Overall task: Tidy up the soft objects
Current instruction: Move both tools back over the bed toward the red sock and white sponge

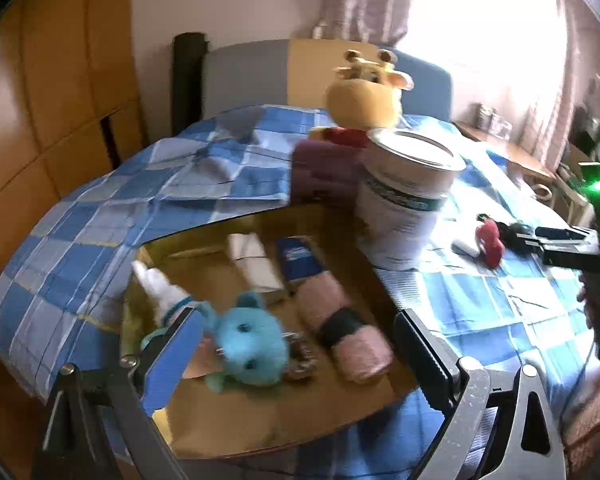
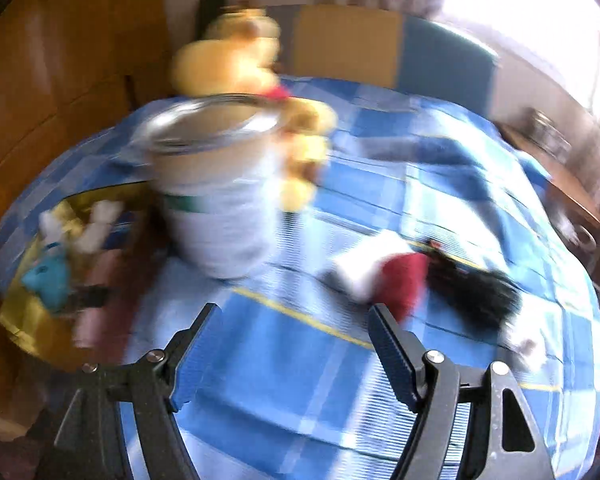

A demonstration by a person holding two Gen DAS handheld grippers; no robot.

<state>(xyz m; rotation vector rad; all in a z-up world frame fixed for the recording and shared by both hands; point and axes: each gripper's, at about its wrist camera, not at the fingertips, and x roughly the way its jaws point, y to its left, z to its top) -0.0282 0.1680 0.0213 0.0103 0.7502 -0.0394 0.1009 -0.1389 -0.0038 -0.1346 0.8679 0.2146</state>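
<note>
A flat yellow-brown box [image 1: 260,420] lies on the blue checked bedspread [image 1: 480,300]. In it are a teal plush [image 1: 248,344], a white bunny [image 1: 156,284], a pink roll with a black band [image 1: 344,328] and a white roll [image 1: 252,264]. My left gripper [image 1: 296,356] is open above the box, around the teal plush, not touching it. A red plush [image 2: 404,284] lies on the spread next to a white item [image 2: 364,264] and a black furry item [image 2: 476,296]. My right gripper [image 2: 292,344] is open and empty just short of them; it also shows in the left wrist view [image 1: 556,244].
A white bucket [image 1: 408,200] stands beside the box. A yellow giraffe plush [image 1: 364,96] sits behind it, with a maroon folded cloth [image 1: 324,172] to its left. A wooden wardrobe [image 1: 52,92] is left, a side table [image 1: 508,152] right.
</note>
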